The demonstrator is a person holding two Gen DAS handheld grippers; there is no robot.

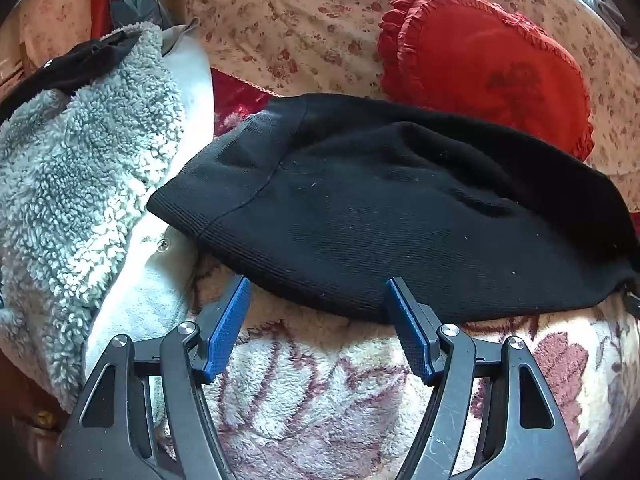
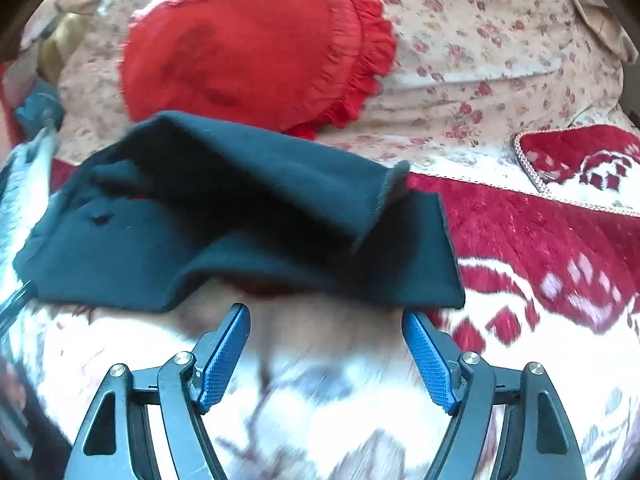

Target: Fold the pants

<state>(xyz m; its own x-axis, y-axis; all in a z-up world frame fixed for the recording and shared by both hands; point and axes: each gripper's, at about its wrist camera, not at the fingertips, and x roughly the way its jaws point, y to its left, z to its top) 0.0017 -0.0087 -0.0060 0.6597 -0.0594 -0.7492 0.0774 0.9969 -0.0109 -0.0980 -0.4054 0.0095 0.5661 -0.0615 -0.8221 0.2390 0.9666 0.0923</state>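
Both grippers' fingers wide and empty, just short of black pants (image 1: 400,208)

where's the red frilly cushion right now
The red frilly cushion lies on the floral sheet, just behind the black pants: upper right in the left wrist view, upper left of centre in the right.

no readable text, no labels, no brands, no numbers anywhere in either view
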